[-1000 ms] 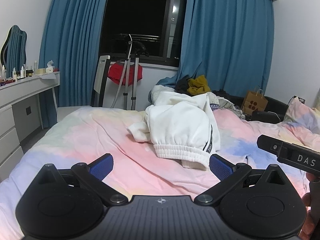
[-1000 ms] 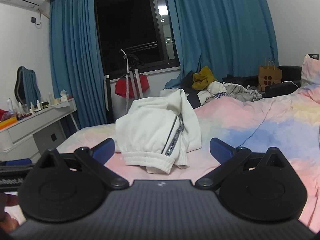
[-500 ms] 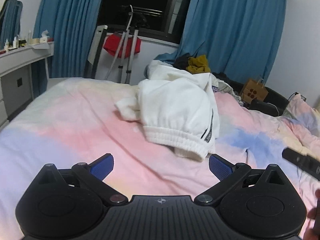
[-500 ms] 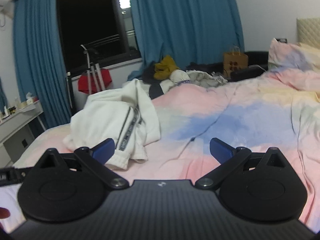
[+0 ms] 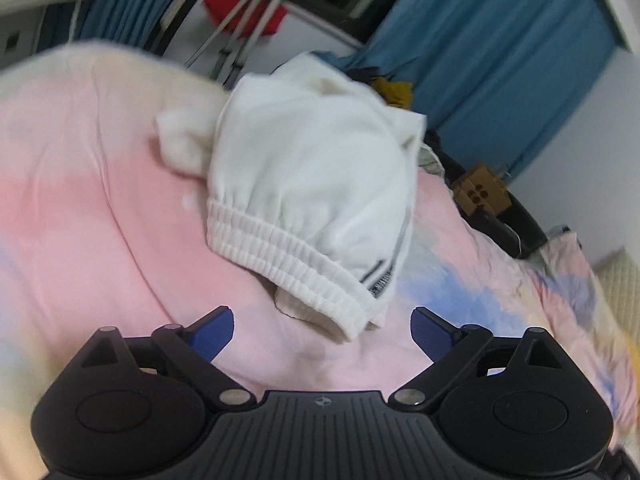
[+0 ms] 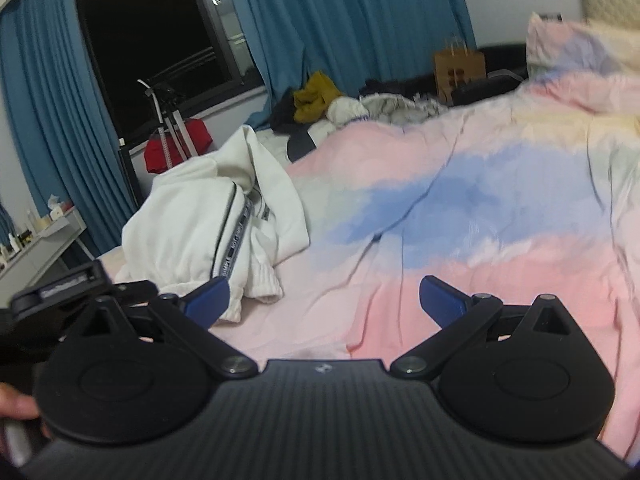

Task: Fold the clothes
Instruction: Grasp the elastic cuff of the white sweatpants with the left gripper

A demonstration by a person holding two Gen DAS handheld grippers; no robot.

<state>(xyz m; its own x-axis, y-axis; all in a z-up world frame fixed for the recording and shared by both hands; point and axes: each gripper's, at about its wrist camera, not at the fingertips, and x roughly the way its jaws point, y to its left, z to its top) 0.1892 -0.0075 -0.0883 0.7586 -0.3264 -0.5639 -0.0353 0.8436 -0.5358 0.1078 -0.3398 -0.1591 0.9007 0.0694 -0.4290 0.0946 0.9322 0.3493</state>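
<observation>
A crumpled white garment (image 5: 316, 184) with a ribbed elastic hem and a grey side stripe lies in a heap on the pastel bedspread (image 5: 100, 248). My left gripper (image 5: 322, 326) is open and empty, tilted down just short of the hem, which lies between the blue fingertips (image 5: 214, 330). In the right wrist view the garment (image 6: 208, 216) sits at the left. My right gripper (image 6: 324, 300) is open and empty over bare bedspread (image 6: 460, 240), right of the garment. The left tool's body (image 6: 64, 284) shows at the left edge.
A pile of other clothes (image 6: 320, 96) lies at the far side of the bed. A paper bag (image 6: 460, 66) and a pillow (image 6: 580, 48) are at the right. A stand with a red cloth (image 6: 172, 136), blue curtains and a white dresser (image 6: 36, 248) are behind.
My left gripper moved forward and tipped down toward the garment's hem. My right gripper swung right, so the garment slid to the left of its view. Both stayed open.
</observation>
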